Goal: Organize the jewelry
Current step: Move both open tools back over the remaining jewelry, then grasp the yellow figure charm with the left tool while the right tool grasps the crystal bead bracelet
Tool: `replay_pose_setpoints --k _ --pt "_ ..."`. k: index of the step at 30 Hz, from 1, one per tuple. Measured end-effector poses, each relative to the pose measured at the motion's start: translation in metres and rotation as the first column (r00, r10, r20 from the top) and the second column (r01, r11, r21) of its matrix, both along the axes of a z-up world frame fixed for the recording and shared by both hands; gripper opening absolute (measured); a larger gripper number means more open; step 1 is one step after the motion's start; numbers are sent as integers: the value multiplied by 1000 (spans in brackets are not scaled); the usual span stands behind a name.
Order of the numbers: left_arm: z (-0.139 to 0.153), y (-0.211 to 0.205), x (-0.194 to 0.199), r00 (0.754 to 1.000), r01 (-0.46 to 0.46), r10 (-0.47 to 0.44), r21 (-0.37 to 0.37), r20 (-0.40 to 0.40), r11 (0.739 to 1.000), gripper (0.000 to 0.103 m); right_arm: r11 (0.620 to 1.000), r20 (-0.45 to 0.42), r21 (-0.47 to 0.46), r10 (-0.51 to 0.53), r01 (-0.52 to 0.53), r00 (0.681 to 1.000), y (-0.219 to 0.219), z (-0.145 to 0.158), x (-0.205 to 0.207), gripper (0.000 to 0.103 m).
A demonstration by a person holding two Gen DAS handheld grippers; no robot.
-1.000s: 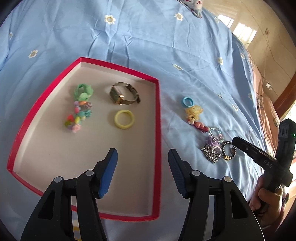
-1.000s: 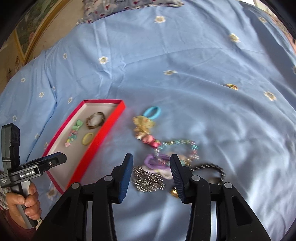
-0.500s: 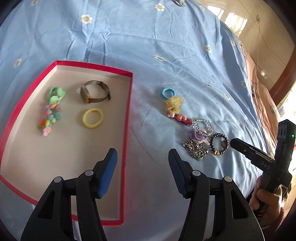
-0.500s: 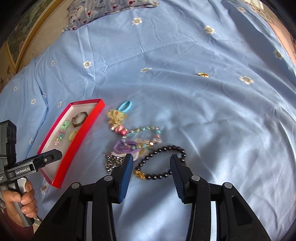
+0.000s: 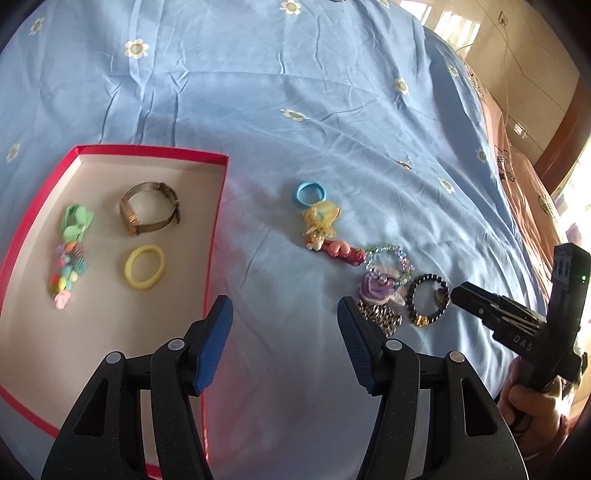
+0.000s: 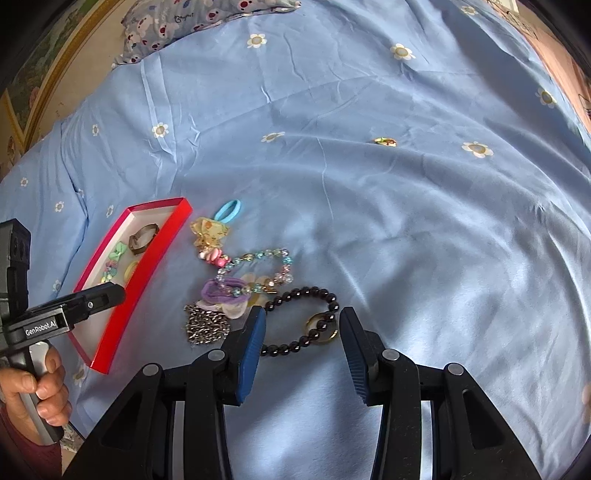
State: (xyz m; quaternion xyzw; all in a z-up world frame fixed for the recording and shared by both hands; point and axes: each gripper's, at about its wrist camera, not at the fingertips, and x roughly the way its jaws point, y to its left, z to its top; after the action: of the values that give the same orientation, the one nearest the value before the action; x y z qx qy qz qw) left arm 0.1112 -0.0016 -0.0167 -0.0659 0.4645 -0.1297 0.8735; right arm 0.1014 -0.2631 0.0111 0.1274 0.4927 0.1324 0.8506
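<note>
A red tray [image 5: 218,229] on the blue bedsheet holds a metal watch [image 5: 147,210], a green bow clip [image 5: 75,221], a string of coloured beads [image 5: 68,273] and a yellow hair ring [image 5: 144,266]. To its right on the sheet lie a blue hair tie [image 5: 310,194], a yellow bow clip [image 5: 321,219], a pink clip [image 5: 341,251], a pastel bead bracelet [image 6: 258,256], a purple scrunchie [image 6: 221,290], a silver chain [image 6: 205,325] and a black bead bracelet [image 6: 314,290]. My left gripper [image 5: 282,308] hangs open over bare sheet beside the tray's right rim. My right gripper [image 6: 302,314] is open just above the black bracelet, nothing gripped.
A patterned pillow [image 6: 207,18] lies at the far end of the bed. A small gold item [image 6: 384,141] rests alone on the sheet further out. The bed's right edge and a wooden floor [image 5: 535,74] show beyond it. A hand [image 6: 40,391] holds the left gripper's handle.
The left gripper has slid right, from over the tray to the sheet beside it. The right gripper has moved from above the scrunchie and chain to above the black bracelet. Both stayed open.
</note>
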Motion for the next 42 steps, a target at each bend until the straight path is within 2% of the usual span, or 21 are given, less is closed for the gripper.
replay_pose_setpoints --k 11,17,22,24,25,26,27,30,35,42 --pt "-2 -25 39 999 35 -35 8 3 999 58 1000 0 -2 27 -27 1000 5 -4 22 43" --pt "-8 -40 68 998 57 -58 25 3 998 58 997 -15 -9 82 -82 996 24 -15 46 43" --pt "-20 -52 89 997 73 -73 54 -10 996 58 988 -53 -51 140 -143 989 45 -32 61 42" --pt "-25 -53 94 997 77 -76 61 -17 995 51 985 -41 -81 153 -155 987 50 -33 62 42" --pt "-29 -53 96 997 80 -78 63 -24 995 41 982 -37 -99 158 -161 987 53 -33 62 41" --pt "-32 -53 98 996 84 -82 59 -34 995 30 980 -34 -114 162 -165 986 55 -34 62 36" --pt "-35 -52 100 995 88 -86 49 -42 995 24 979 -32 -121 164 -167 986 56 -34 63 28" --pt "-35 -51 98 996 88 -86 47 -34 995 23 978 -31 -133 159 -161 987 55 -36 63 8" --pt "-22 -42 86 996 84 -84 34 -1 996 23 985 -9 -92 144 -145 989 50 -30 62 7" --pt "-3 -23 59 998 62 -62 -12 33 998 23 992 51 -28 124 -123 991 48 -1 56 7"
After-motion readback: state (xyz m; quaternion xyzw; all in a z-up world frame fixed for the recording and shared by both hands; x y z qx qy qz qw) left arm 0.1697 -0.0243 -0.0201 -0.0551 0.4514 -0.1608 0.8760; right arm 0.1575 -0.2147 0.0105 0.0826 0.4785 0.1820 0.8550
